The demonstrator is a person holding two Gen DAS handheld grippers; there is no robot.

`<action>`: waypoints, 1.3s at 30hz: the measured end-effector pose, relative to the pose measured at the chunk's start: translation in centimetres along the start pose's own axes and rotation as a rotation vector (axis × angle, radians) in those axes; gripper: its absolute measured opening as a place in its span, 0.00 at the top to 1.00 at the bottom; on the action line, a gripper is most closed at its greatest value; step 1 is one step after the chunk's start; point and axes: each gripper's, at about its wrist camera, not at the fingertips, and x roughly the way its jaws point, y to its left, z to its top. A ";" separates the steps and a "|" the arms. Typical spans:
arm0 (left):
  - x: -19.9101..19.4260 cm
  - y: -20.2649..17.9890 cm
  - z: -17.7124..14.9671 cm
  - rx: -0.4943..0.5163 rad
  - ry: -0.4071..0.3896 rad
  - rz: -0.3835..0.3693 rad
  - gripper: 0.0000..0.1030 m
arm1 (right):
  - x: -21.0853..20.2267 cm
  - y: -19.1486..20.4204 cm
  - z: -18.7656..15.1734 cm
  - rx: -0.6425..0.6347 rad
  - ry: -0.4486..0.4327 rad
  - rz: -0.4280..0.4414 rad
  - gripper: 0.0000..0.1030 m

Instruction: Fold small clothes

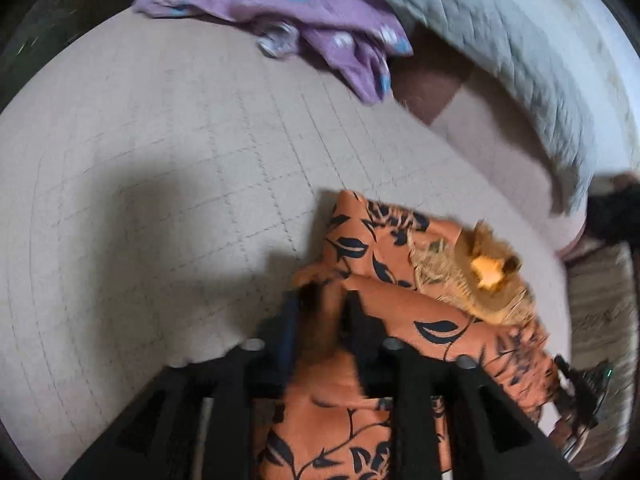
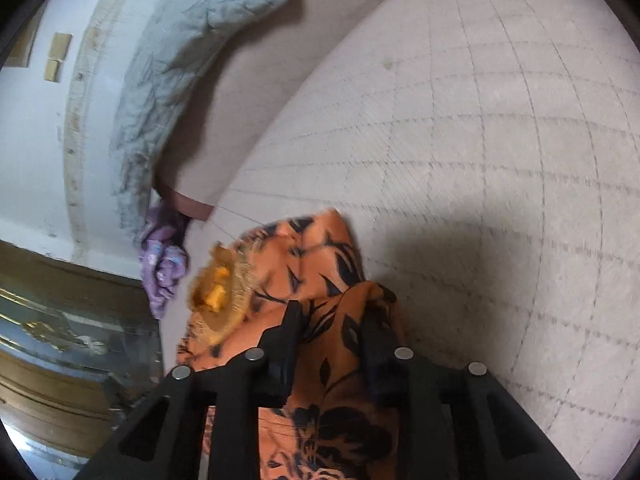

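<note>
Fabric of an orange garment (image 1: pixel 400 320) with black leaf print lay bunched on the near part of a bed (image 1: pixel 160 180) covered in a pale quilted spread. The left claw (image 1: pixel 324 312) stood part open, with a fold of this orange cloth running up between its black fingers (image 1: pixel 360 320); whether the pads pressed it, blur made hard to tell. The right claw (image 2: pixel 332 320) was likewise part open with the same garment (image 2: pixel 320 272) lying between its fingers (image 2: pixel 288 320). A tan fringed patch (image 1: pixel 480 276) with a bright yellow centre sat on the garment between the two claws. At the bed's far side lay a crumpled purple garment (image 1: pixel 288 12), well apart from the orange one, and just beside it a grey pillow (image 1: pixel 500 52).
</note>
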 end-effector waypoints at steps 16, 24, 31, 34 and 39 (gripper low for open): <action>-2.4 -5.8 -8.8 0.455 0.078 0.084 0.92 | -1.7 6.4 -9.1 -0.408 0.267 -0.030 0.74; 2.4 -8.0 -2.8 0.434 0.100 0.072 0.93 | 3.4 6.0 -5.8 -0.389 0.228 -0.085 0.89; 3.6 -8.1 3.2 0.284 -0.114 0.036 0.91 | 2.3 5.6 -0.1 -0.316 -0.125 -0.018 0.83; 3.7 -6.4 2.9 0.163 -0.138 0.019 0.83 | 2.0 4.7 0.5 -0.298 -0.117 -0.002 0.83; 0.9 -4.8 -2.9 0.231 -0.172 0.093 0.80 | 1.2 4.7 -0.2 -0.352 -0.060 0.013 0.83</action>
